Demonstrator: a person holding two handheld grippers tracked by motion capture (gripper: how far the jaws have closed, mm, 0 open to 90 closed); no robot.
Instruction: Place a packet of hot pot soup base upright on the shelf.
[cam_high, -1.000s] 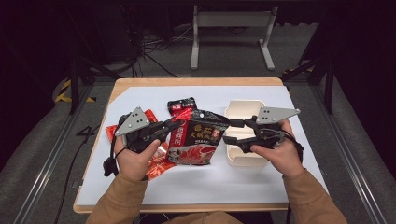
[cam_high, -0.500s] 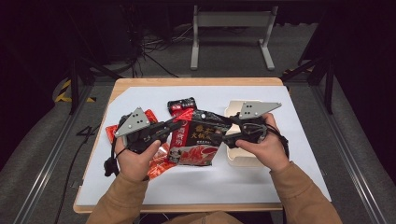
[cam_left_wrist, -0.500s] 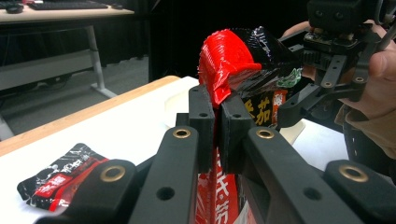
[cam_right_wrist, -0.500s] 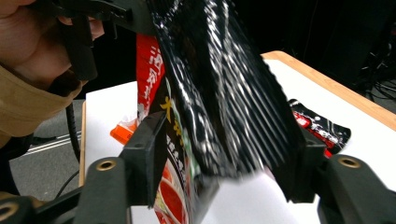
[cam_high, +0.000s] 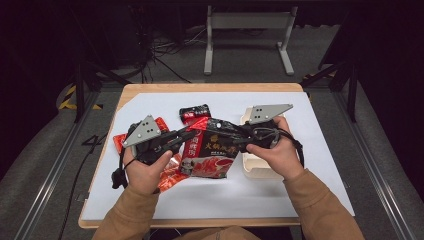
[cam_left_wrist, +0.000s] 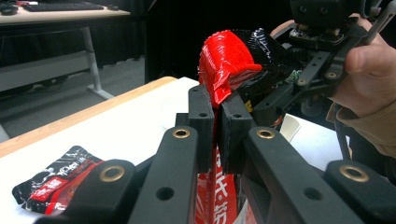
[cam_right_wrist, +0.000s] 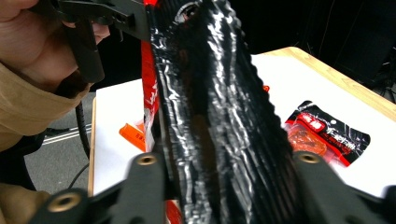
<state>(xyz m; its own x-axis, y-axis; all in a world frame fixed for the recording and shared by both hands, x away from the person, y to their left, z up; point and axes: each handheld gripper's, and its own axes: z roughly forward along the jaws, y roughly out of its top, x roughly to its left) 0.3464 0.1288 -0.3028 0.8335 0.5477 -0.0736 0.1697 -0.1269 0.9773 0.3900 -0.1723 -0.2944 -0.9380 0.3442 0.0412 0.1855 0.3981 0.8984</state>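
Large red-and-black pouch (cam_high: 210, 152) held up between both claws, lifted off the desk (cam_high: 310, 165) at its top edge. Left claw (cam_high: 191, 134) clamped on the pouch's upper left corner; in the left gripper view (cam_left_wrist: 217, 123) the jaws pinched tight on the red film, crumpled seal bulging just above them. Right claw (cam_high: 239, 141) at the opposite top corner; in the right gripper view (cam_right_wrist: 219, 186) glossy black film running up between the jaws, apparently gripped, though the fingertips themselves hidden behind the film. Smaller black-and-red sachet (cam_high: 195, 112) lying flat beyond the left claw, orange packets (cam_high: 167, 175) beneath and behind it, a pale tray (cam_high: 257, 167) just below the right claw.

Likely a tear or pull-open attempt on the top seal. Risks, judged from here:
- Film slipping out of the right claw if held by the glossy edge alone.
- Uneven pull splitting the pouch down its side rather than along the seal, spilling contents onto the desk.
- Sudden release jerking either claw outward into the tray or the sachet nearby.
- Lower edge of the pouch dragging the orange packets along.
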